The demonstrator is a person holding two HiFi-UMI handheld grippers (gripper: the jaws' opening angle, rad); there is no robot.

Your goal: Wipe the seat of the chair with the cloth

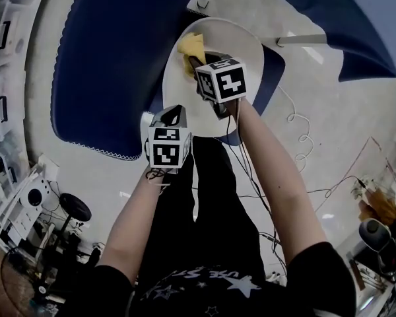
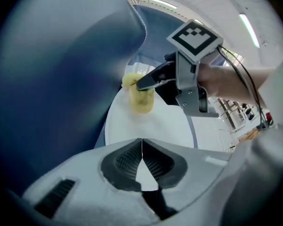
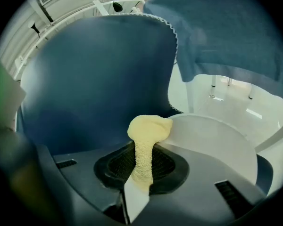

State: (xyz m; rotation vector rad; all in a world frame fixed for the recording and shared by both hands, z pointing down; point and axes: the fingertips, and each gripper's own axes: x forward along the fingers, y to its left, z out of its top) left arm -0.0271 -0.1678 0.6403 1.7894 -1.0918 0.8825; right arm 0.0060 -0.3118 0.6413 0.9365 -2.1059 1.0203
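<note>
The chair has a round white seat (image 1: 237, 48) and a dark blue backrest (image 1: 112, 65). A yellow cloth (image 1: 191, 47) lies bunched at the seat's back edge, near the backrest. My right gripper (image 1: 197, 68) is shut on the cloth (image 3: 146, 145), which bulges out past its jaws over the seat (image 3: 212, 140). My left gripper (image 1: 173, 115) hangs shut and holds nothing, at the seat's near-left edge. In the left gripper view the cloth (image 2: 141, 95) rests on the white seat (image 2: 151, 126) under the right gripper (image 2: 144, 84).
A second blue chair back (image 1: 343, 18) stands at the upper right. White cables (image 1: 300, 134) trail over the pale floor to the right. Shelving (image 1: 3, 78) lines the left side, and equipment clutter (image 1: 46, 230) fills the lower left.
</note>
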